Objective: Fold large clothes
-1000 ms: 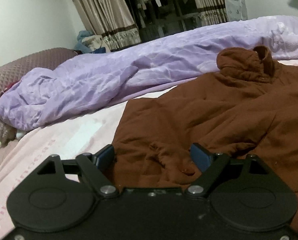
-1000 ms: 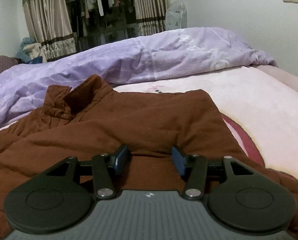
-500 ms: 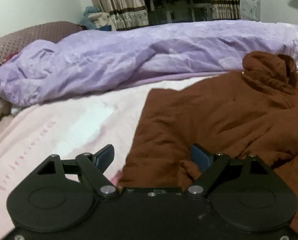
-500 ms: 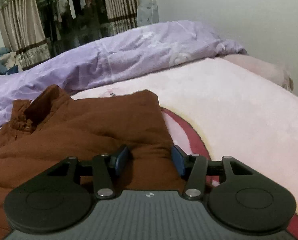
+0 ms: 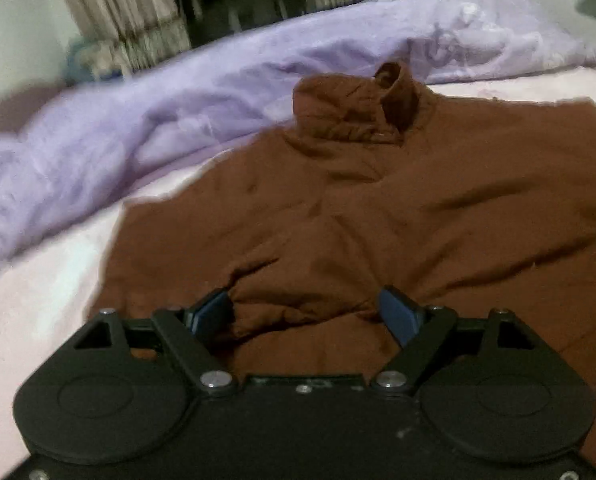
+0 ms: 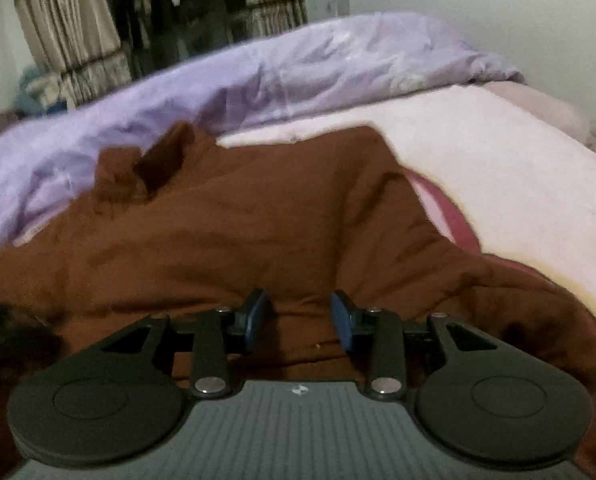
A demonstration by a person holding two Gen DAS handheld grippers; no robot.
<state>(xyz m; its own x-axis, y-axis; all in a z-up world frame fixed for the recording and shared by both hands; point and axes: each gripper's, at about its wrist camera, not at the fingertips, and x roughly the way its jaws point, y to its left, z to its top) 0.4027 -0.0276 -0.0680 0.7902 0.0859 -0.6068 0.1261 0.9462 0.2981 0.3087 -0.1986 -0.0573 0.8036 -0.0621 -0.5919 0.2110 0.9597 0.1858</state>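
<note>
A large brown jacket [image 5: 398, 216] lies spread on the bed, its stand-up collar [image 5: 358, 112] towards the purple quilt. My left gripper [image 5: 306, 314] hovers low over the jacket's near left part. It is open wide, and a rumpled fold of brown cloth lies between its blue pads [image 5: 396, 312] without being pinched. In the right wrist view the jacket [image 6: 257, 232] fills the middle, with its collar [image 6: 145, 168] at the left. My right gripper [image 6: 298, 316] is over the jacket's near right part. Its jaws are closing, with brown cloth between the pads [image 6: 340, 314], which do not visibly press it.
A crumpled purple quilt [image 5: 177, 120] runs across the far side of the bed. A pale pink sheet [image 6: 498, 168] with a dark red pattern [image 6: 454, 216] shows to the right of the jacket and also on its left [image 5: 29, 300]. Curtains [image 6: 69, 40] and hanging clothes stand behind.
The left wrist view has swung right, so the jacket and its collar now fill it. The right gripper's jaws have narrowed, and its view has shifted back left over the jacket.
</note>
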